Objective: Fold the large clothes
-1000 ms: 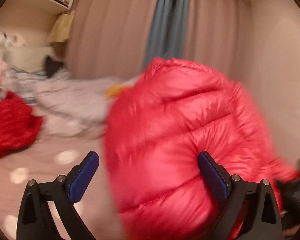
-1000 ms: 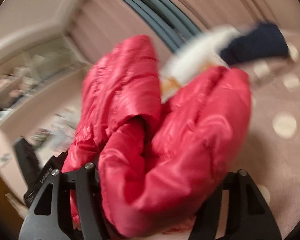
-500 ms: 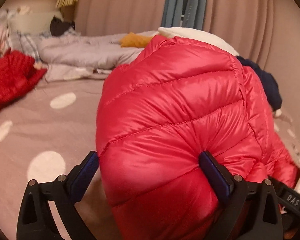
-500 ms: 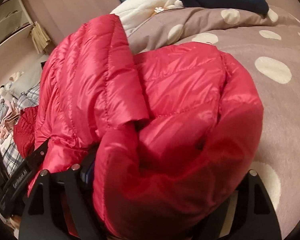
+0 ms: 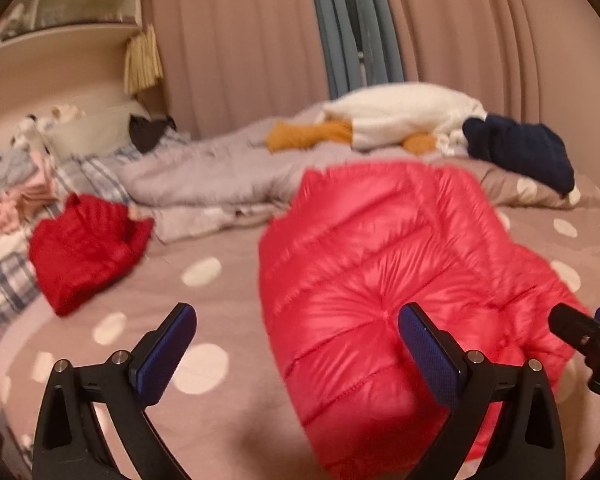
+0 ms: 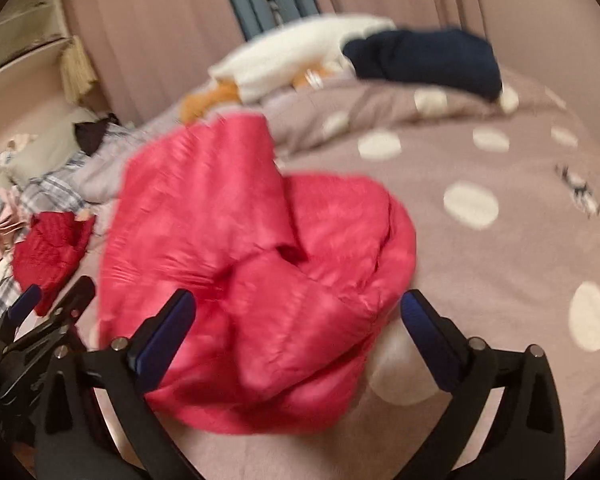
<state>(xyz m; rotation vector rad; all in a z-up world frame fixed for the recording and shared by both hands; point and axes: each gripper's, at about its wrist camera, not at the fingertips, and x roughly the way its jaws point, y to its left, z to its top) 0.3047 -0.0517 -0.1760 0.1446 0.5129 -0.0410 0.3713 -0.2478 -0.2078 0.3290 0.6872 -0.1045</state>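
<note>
A shiny red quilted down jacket (image 5: 384,280) lies bunched on the spotted mauve bed cover (image 5: 204,408); it also shows in the right wrist view (image 6: 260,280). My left gripper (image 5: 296,344) is open, its right finger over the jacket's near edge, holding nothing. My right gripper (image 6: 296,332) is open just above the jacket's near fold, holding nothing. The left gripper shows at the left edge of the right wrist view (image 6: 52,304).
A darker red garment (image 5: 84,248) lies to the left. A rumpled grey duvet (image 5: 204,172), a white garment (image 5: 404,116), a mustard one (image 5: 308,136) and a navy one (image 5: 520,148) lie at the back. Pink curtains (image 5: 240,40) hang behind.
Both grippers held the jacket up in the air; now it lies dropped on the bed and both grippers have pulled back, open and empty.
</note>
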